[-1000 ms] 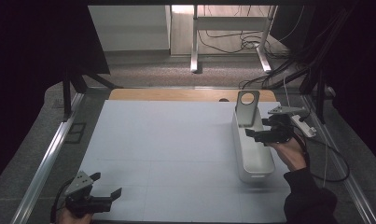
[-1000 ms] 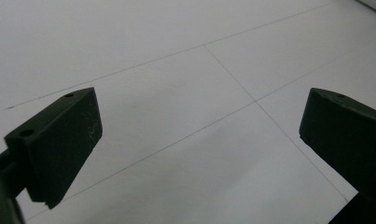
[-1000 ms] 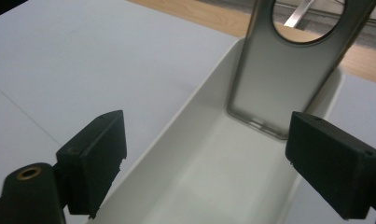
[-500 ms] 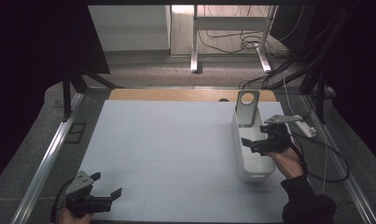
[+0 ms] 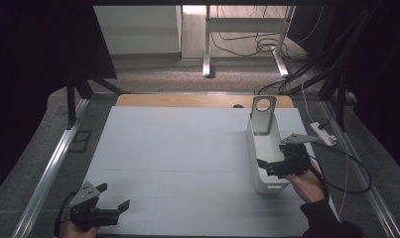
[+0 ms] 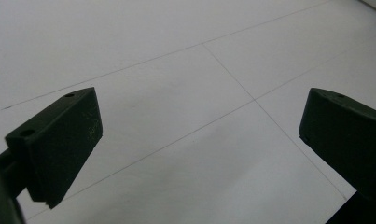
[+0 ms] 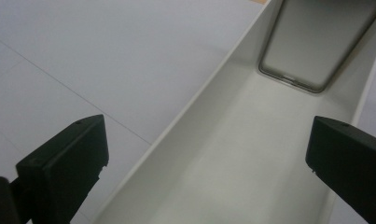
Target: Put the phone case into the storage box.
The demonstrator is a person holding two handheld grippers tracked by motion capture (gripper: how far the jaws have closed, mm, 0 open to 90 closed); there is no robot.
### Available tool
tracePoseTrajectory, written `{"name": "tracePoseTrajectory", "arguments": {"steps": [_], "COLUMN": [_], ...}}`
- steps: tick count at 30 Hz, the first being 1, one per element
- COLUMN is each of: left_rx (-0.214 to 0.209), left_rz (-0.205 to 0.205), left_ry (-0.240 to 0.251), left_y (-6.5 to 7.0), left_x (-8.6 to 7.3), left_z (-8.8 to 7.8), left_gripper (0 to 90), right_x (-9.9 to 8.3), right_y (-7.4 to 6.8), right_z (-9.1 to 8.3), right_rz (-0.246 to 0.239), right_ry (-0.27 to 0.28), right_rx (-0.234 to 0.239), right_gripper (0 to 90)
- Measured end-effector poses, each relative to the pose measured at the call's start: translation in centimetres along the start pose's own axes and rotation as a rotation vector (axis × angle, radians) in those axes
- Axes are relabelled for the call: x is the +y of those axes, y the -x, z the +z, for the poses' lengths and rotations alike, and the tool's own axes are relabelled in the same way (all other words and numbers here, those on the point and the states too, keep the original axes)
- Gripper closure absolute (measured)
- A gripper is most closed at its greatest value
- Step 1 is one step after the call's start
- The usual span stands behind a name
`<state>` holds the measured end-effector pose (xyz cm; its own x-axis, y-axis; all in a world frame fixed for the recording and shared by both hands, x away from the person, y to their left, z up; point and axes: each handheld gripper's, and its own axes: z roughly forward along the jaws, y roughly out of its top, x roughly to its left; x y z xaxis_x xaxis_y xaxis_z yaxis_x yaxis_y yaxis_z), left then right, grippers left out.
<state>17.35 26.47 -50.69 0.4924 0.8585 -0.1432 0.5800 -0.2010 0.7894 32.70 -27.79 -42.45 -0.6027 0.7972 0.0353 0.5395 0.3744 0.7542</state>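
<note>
Tongs: right gripper (image 5: 268, 166) gaped above white bin (image 5: 263, 184) at 3 o'clock; left gripper (image 5: 113, 198), gaping, at 7 o'clock, hand cropped.

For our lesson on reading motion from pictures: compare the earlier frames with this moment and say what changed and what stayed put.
The right tool moved toward the person along the white bin, ending over its near part, open and empty. The left tool stayed at the table's near left, open. The bin and the grey stand in it did not move.

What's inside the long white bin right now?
The long white plastic bin holds one flat grey rounded panel leaning at its far end; the visible floor is bare. The nearest end lies below the right claw view's edge, unseen.
</note>
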Motion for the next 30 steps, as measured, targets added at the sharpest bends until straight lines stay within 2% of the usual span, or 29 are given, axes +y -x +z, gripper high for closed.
{"name": "tracePoseTrajectory", "arguments": {"steps": [9,30], "left_rx": [-0.001,-0.002], "left_rz": [-0.001,-0.006], "left_ry": [0.000,-0.002], "left_y": [0.0,-0.1], "left_x": [0.0,0.0], "left_z": [0.0,0.0], "left_gripper": [0.3,0.3], "right_x": [-1.2,-4.4], "right_y": [-1.0,-1.8], "right_z": [-1.7,-4.6], "right_rz": [-0.005,0.006], "right_ry": [0.011,0.042], "right_rx": [-0.024,-0.040], "right_gripper": [0.0,0.0]}}
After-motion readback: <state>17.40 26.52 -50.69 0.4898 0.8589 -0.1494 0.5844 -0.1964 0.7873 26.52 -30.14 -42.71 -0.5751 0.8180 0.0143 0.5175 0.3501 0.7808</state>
